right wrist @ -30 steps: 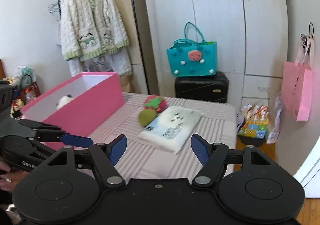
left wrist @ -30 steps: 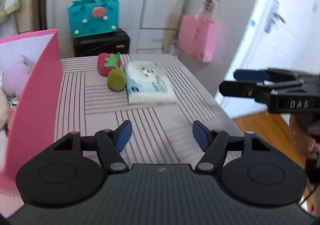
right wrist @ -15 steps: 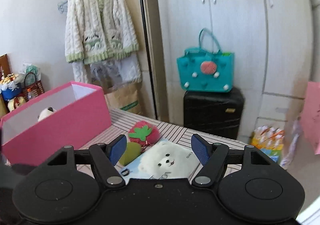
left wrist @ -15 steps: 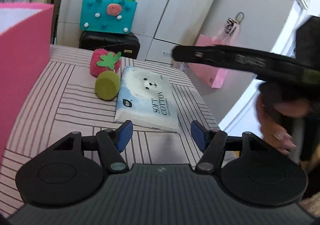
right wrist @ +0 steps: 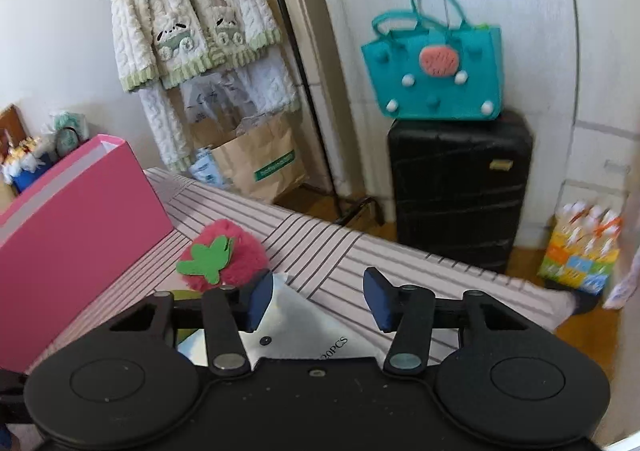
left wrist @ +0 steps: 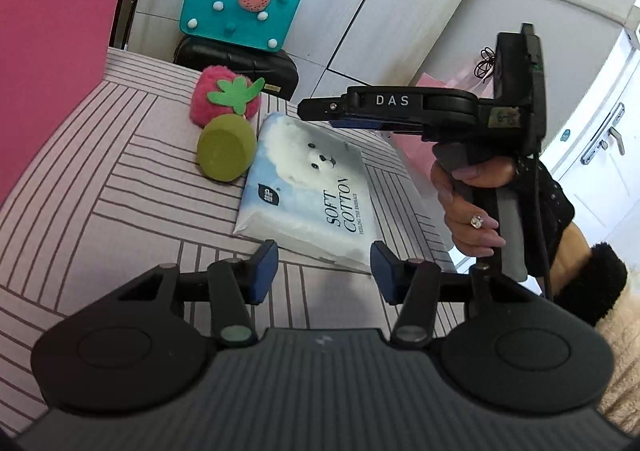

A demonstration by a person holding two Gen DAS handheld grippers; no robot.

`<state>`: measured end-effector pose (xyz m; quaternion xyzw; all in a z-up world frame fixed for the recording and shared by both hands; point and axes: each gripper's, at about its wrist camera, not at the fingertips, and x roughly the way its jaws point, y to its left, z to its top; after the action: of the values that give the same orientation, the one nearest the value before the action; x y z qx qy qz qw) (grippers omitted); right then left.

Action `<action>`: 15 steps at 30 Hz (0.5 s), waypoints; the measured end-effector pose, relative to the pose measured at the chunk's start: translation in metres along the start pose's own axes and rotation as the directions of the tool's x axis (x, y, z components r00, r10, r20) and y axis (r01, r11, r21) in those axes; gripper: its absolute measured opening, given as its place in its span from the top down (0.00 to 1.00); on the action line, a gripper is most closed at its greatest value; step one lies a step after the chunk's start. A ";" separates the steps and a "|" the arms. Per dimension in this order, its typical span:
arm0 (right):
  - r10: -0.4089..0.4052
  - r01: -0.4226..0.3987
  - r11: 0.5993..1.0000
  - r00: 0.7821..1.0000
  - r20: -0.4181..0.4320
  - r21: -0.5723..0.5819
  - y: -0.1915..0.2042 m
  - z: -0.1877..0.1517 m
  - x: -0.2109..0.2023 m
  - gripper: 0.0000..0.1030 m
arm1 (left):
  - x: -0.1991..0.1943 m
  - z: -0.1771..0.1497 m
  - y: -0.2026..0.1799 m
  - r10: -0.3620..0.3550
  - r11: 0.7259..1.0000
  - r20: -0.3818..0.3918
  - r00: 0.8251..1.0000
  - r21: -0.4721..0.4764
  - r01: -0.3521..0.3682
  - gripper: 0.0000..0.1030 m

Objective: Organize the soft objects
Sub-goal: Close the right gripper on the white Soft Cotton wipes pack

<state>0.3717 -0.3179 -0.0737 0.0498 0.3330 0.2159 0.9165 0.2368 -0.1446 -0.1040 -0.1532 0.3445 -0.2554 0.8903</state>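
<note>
Tissue pack (left wrist: 308, 187) between both closing grippers' fingers, untouched.

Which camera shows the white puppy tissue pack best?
The left wrist view: the whole tissue pack lies in sight, with its puppy picture and "SOFT COTTON" lettering. The right wrist view shows only one corner of it, the rest hidden behind the right gripper.

The left wrist camera is looking forward and down along its fingers over the striped table (left wrist: 120, 187), sitting close to the near edge of the tissue pack (left wrist: 308, 187) and catching the right gripper (left wrist: 320, 111) from the side above the pack. The right wrist camera is riding low and very near the pack (right wrist: 304, 323), facing the teal handbag (right wrist: 436, 71) and the hanging cardigan (right wrist: 188, 15). Both views are sharing the pack, the plush strawberry (left wrist: 224, 99) (right wrist: 224, 255), the pink box (left wrist: 52, 51) (right wrist: 80, 219), the handbag (left wrist: 240, 7) and the black suitcase (right wrist: 460, 187).
</note>
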 end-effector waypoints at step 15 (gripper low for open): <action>0.109 -0.105 0.993 0.990 -0.092 0.046 -0.010 -0.022 -0.010 0.52 | -0.002 -0.002 -0.005 0.009 1.000 -0.002 1.000 0.009 -0.009 0.54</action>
<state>0.3550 -0.3325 -0.0875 0.0761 0.3773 0.2599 0.8856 0.2329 -0.1479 -0.1022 -0.1475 0.3448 -0.2532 0.8918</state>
